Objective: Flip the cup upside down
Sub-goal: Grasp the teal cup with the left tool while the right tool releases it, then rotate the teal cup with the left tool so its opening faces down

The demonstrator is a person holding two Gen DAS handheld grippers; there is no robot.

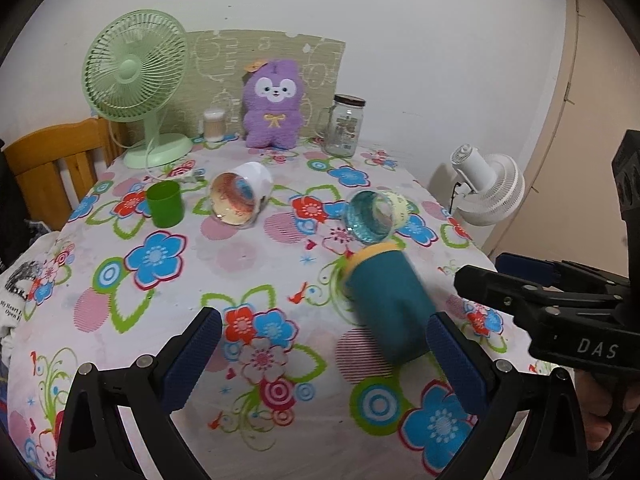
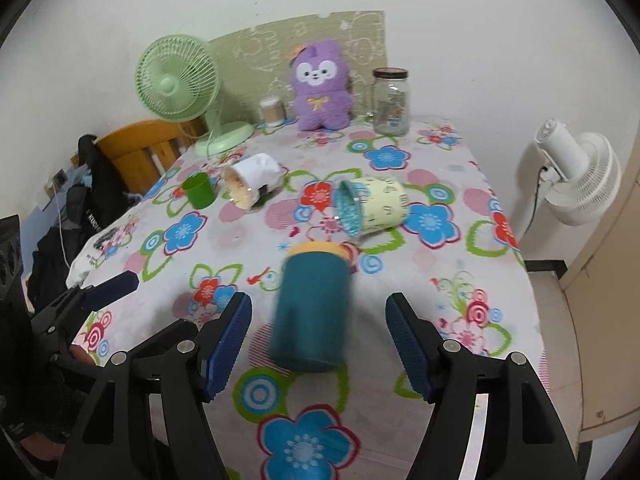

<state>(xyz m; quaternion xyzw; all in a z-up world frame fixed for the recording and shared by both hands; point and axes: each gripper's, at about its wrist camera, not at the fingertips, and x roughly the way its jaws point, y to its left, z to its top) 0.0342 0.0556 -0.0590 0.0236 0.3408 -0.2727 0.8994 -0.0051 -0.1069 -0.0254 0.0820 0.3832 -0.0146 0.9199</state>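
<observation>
A teal cup with a yellow rim [image 1: 386, 304] [image 2: 311, 310] lies tilted on the flowered tablecloth, rim away from me, blurred by motion. My right gripper [image 2: 318, 346] is open, its fingers either side of the cup without touching it; it also shows in the left wrist view [image 1: 480, 272]. My left gripper [image 1: 320, 360] is open and empty, the cup near its right finger [image 1: 452, 360]. A pale yellow cup with a blue inside [image 1: 378, 214] [image 2: 370, 210], a white cup [image 1: 240, 196] [image 2: 254, 184] lie on their sides. A green cup [image 1: 164, 204] [image 2: 198, 190] stands upright.
At the back stand a green desk fan [image 1: 136, 80] [image 2: 180, 88], a purple plush [image 1: 274, 104] [image 2: 322, 84], a glass jar [image 1: 344, 126] [image 2: 391, 100] and a small container [image 1: 214, 125]. A white fan [image 2: 576, 176] stands beyond the table's right edge. A wooden chair [image 1: 52, 164] is left.
</observation>
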